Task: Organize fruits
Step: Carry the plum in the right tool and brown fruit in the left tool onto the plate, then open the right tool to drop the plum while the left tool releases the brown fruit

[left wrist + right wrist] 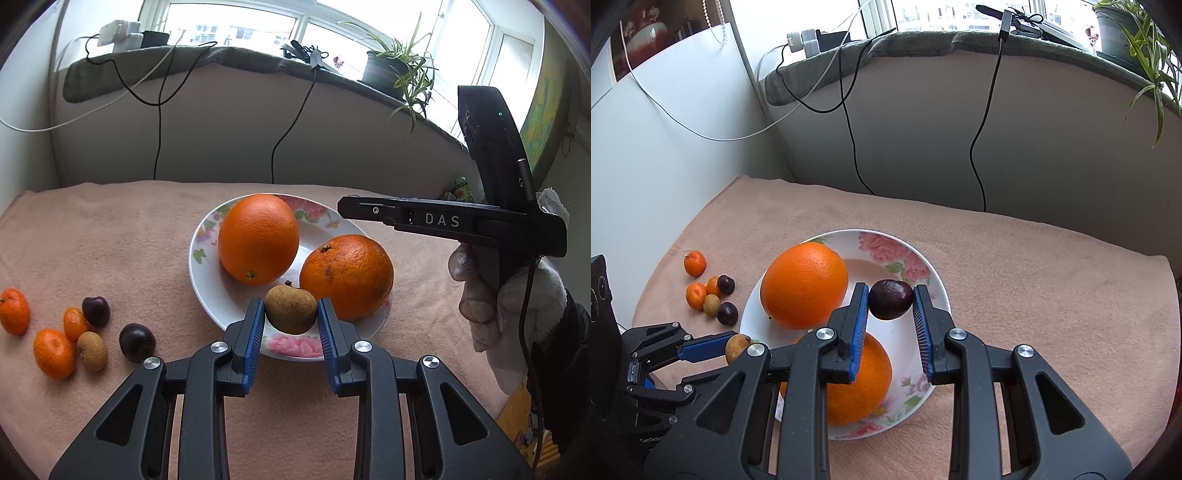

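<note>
The left claw [291,317] is clenched on a brown longan [291,309], and it holds this fruit just above the near rim of the flowered plate [207,236]. The two blue pads [255,343] press on both sides of the fruit.

The right claw [891,306] grasps a dark plum [890,299] between its blue pads, over the inside of the same plate [923,266]. From the left wrist view the right claw [345,205] is seen from the side, beyond the plate, held by a gloved hand [517,306].

On the plate lie two big oranges. One orange [258,238] sits at the far left part, the other orange [347,277] sits at the near right part, and they are close together.

On the pink cloth [110,229] that covers the tabletop, to the left of the plate, there is a small group of fruits: three small mandarins [53,352], two dark plums [137,341] and one more longan [92,350]. They lie close together, some of them touching.

Behind the tabletop, cables [159,122] hang from the windowsill, and a potted plant [402,70] stands there.
</note>
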A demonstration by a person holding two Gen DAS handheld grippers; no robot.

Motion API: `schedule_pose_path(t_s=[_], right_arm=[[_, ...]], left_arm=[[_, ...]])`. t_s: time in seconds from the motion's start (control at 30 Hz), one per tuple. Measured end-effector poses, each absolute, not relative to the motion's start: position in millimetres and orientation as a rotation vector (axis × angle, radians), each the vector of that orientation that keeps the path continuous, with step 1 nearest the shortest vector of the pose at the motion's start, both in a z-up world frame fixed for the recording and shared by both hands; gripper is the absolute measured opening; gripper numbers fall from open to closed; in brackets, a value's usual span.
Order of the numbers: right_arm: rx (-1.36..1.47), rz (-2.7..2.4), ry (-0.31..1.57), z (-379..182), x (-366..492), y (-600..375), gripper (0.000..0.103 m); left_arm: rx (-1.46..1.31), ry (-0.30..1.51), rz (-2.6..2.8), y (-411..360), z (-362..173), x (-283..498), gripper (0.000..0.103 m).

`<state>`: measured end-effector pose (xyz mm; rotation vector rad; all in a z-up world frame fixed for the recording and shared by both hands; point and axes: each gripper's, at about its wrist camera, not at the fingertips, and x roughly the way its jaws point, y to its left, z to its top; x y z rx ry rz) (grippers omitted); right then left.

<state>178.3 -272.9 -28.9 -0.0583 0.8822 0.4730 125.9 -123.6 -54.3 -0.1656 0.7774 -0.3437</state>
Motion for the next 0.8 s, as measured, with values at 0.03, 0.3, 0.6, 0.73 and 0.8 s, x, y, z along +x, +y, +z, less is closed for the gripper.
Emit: schedule_pose_path(t_s=[0.03,0.3,0.6,0.73,0.8], right_arm=[[-0.06,0.472,0.883,-29.2,178.5,-272.7,0.026],[-0.045,0.469,0.889,-28.4,181.7,-273.0,0.026],[-0.039,0.465,0.888,-27.6,181.2,-272.8,0.032],[-0.038,0.463,0.884,-26.5,180.1,-272.8,0.04],[-0.039,0.462,0.882,-25.8,179.2,-272.7,0.043]], left_arm=[[-0.165,0.777,-0.343,-123.7,-54.3,126.0,0.028],[-0.166,0.777,-0.344,-124.0,-54.0,126.2,0.028],[-0.164,0.772,-0.34,-123.1,-51.9,124.8,0.028],[-0.163,0.769,-0.338,-123.1,-50.5,123.4,0.032],[-0.163,0.763,-0.338,-123.2,-48.4,122.0,0.043]])
